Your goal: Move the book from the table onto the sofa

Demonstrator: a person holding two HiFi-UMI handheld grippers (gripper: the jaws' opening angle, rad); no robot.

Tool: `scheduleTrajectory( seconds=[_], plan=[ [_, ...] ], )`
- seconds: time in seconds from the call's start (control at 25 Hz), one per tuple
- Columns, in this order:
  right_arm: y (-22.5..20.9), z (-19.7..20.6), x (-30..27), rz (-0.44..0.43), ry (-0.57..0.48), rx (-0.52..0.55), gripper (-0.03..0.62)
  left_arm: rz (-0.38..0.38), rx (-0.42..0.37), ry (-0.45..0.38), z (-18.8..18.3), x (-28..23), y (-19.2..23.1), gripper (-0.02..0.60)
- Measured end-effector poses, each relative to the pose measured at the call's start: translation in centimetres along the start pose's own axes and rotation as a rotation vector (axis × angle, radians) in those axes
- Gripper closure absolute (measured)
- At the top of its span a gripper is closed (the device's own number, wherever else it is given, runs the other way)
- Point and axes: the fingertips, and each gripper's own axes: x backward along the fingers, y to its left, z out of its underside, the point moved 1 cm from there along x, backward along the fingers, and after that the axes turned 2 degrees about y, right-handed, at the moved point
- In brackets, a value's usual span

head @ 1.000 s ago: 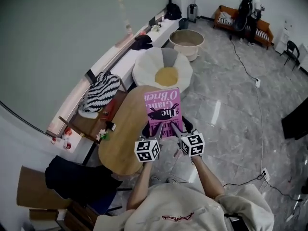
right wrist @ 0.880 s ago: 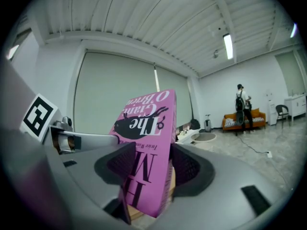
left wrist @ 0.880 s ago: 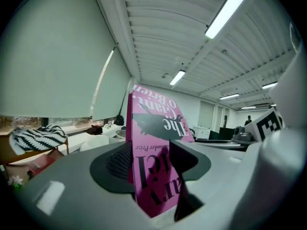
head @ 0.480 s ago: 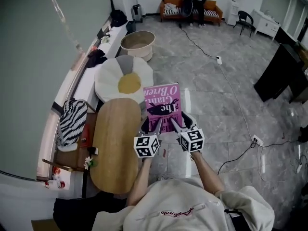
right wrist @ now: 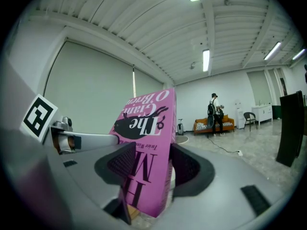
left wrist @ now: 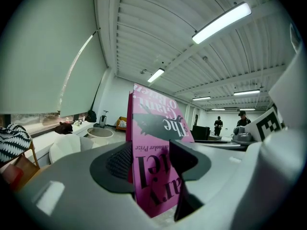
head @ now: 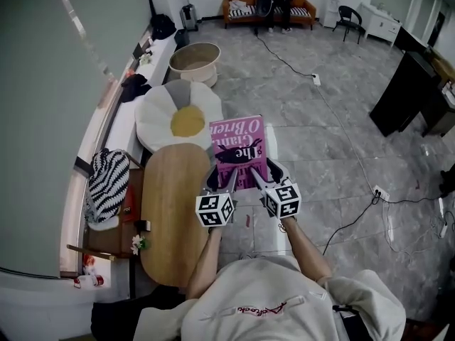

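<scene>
In the head view, the pink book (head: 240, 151) is being held just off the right edge of the oval wooden table (head: 170, 212), its near edge clamped by the left gripper (head: 225, 182) and the right gripper (head: 260, 179). Open grey floor (head: 320, 133) is lying right of the table, and the sofa (head: 269, 7) far beyond it. In the left gripper view, both pads are being pressed onto the cover under ceiling strip lights (left wrist: 220, 23). In the right gripper view, the jaws are likewise being pressed onto the book, and a person (right wrist: 214, 108) is being shown at the sofa.
</scene>
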Motion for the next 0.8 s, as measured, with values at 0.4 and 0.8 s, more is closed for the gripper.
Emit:
scheduleTrajectory(
  seconds=[0.4,0.8],
  plan=[
    [3.3,0.0,-1.7,-0.019,-0.005,0.014,0.347,-0.010,-0.006,-0.007,-0.2,2.2,3.0,0.336],
    [4.0,0.1,-5.2,-0.034,-0.009,0.010,0.347,-0.026,-0.005,-0.007,-0.5,1.1,6.2,0.336]
  ],
)
